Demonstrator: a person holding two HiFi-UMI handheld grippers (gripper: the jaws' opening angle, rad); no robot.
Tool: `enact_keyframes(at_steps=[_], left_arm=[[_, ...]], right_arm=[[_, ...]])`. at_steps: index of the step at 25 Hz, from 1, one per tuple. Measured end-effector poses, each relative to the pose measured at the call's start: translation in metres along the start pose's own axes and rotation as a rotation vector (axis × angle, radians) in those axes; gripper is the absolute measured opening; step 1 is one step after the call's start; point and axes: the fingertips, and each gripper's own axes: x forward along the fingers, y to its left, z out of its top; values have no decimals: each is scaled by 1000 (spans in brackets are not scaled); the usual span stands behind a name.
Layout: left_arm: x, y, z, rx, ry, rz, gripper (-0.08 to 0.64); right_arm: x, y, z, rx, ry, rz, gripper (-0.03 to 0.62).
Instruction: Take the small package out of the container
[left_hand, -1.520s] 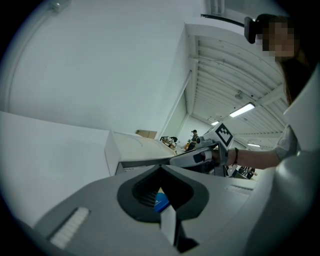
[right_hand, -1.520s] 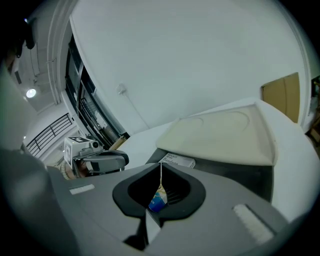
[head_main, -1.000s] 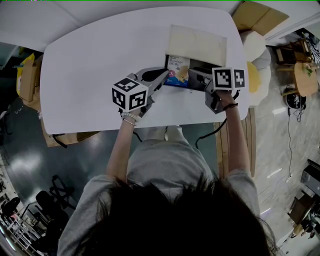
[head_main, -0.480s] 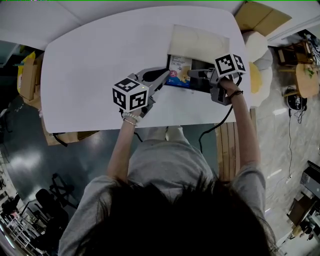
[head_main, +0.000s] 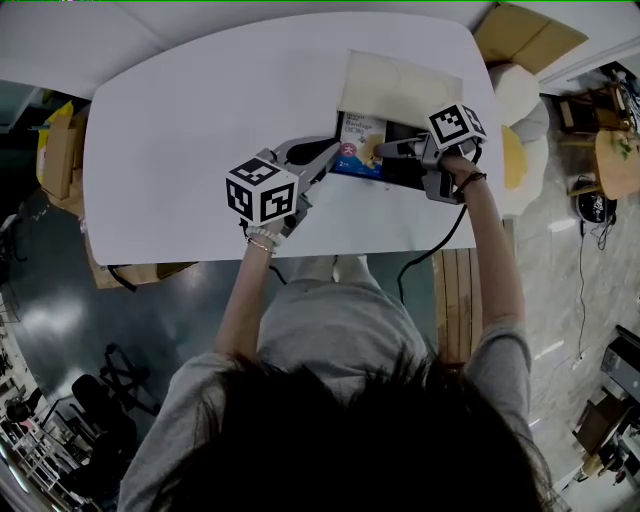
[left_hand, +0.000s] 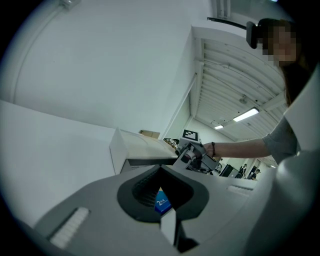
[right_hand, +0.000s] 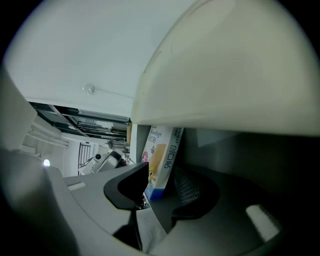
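The container (head_main: 400, 85) is a pale box with its lid up, at the far right of the white table (head_main: 180, 120). The small package (head_main: 358, 140), a blue and white bandage box, stands at the container's near left corner. My left gripper (head_main: 330, 152) reaches in from the left and is shut on the package's corner; a blue corner (left_hand: 161, 204) shows between its jaws. My right gripper (head_main: 388, 150) comes in from the right over the container's dark inside. In the right gripper view the package (right_hand: 160, 155) stands between the wide jaws of this gripper (right_hand: 160, 192), with a gap to the right pad.
Cardboard boxes stand off the table at the left (head_main: 55, 150) and the far right (head_main: 515, 30). A pale cushioned seat (head_main: 510, 95) is beside the table's right end. A cable (head_main: 440, 240) hangs from the right gripper over the near table edge.
The right gripper has moved a little away from me, toward the container, and its jaws have spread wider. The left gripper and the package have stayed where they were.
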Motion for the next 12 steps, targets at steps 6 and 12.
enact_keyframes(at_steps=[6, 12], left_arm=[[1, 1, 0, -14, -4, 3, -8], [-1, 1, -1, -22, -3, 6, -8]], right_arm=[[5, 0, -3, 19, 55, 29, 162], [3, 2, -3, 30, 55, 54, 138]])
